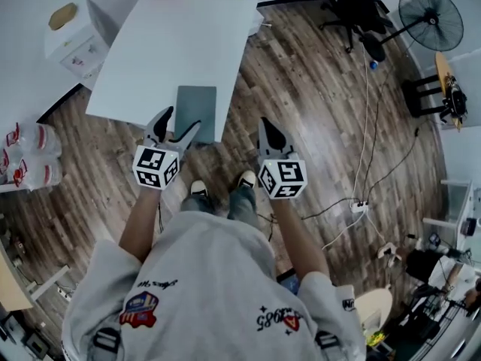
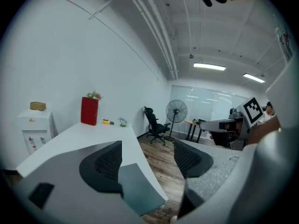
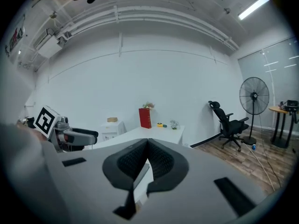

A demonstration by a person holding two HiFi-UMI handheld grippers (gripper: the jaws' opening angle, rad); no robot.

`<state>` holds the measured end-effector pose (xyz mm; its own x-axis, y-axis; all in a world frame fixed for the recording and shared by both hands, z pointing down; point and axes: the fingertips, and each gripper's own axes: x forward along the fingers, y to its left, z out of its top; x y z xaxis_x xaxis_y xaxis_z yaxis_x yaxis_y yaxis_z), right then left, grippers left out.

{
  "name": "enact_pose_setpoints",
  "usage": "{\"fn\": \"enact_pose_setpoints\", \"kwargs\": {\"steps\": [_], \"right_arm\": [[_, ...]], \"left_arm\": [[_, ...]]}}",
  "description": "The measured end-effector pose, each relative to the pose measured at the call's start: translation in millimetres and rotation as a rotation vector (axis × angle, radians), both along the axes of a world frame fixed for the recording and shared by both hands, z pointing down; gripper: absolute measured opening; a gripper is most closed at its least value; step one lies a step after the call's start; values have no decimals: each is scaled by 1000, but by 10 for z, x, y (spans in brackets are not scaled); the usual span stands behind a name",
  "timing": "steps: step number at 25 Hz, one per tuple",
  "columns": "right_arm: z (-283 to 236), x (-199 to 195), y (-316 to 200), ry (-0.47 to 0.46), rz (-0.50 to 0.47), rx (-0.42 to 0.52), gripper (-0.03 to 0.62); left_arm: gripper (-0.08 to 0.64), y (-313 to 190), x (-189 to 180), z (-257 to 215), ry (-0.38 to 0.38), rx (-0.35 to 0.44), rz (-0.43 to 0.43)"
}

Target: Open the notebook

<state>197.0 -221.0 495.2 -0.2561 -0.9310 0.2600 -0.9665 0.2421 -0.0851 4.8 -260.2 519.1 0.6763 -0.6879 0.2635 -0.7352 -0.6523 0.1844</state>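
I can read only upside-down digits (image 1: 276, 320), seemingly 1985, on the sweatshirt (image 1: 210, 273) at five o'clock; the script print (image 1: 158, 284) at seven o'clock is illegible.

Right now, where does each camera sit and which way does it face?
Head view: on the person's head, steeply down at the table and notebook; shows left gripper, right gripper, forearms.
Left gripper view: on that gripper, along its open jaws over the notebook toward the red box; shows the right gripper's cube.
Right gripper view: on that gripper, along shut jaws toward the table; shows the left gripper.
Shared by all: red box.
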Motion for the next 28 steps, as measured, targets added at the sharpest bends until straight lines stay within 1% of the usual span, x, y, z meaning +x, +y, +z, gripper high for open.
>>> {"fn": "enact_pose_setpoints", "kwargs": {"steps": [2,4,6,10,15,17,20,28], "right_arm": [[-52,-45,-132,5,-52,13,3],[-142,-74,-274,4,-106,36,3],[-220,-43,-370,2,-151,50,3],[-329,67,-572,-9,-227,62,3],[-290,55,-799,-25,-303,54,3],[-245,21,-828,-25,-325,45,3],[-204,2,-838,-29,-340,38,3],[-114,240,-757,-31,-286,24,3]], "left_arm": [[344,-44,-65,6,-6,-17,-58],[344,-62,-119,-16,-1,-17,-114],[342,-28,-98,-15,-5,-14,-153],[341,11,28,25,-52,-15,-193],[334,8,82,167,-123,-43,-229],[333,29,100,267,-172,-54,-218],[333,75,167,447,-246,-71,-177],[321,213,459,1029,-494,-53,-16]]}}
